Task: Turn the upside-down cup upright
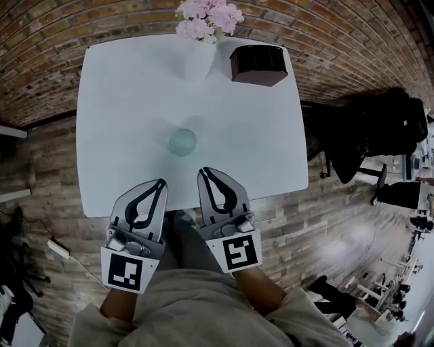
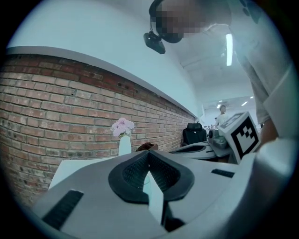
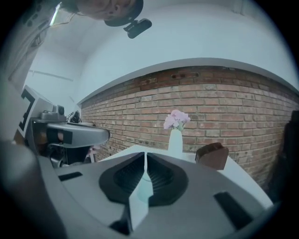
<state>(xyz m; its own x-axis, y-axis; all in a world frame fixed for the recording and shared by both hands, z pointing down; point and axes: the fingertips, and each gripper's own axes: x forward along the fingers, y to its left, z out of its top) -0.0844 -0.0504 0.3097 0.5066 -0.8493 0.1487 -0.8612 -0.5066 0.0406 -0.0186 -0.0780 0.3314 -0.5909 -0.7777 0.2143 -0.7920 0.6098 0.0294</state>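
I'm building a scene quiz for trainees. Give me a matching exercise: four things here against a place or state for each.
Things:
1. cup
2. vase
3. dark box
4. left gripper

Places or states:
A. far right corner of the table
B. jaws shut, by the near edge
C. middle of the table
D. far edge, holding pink flowers

Pairs: 1-C, 2-D, 3-A, 4-B
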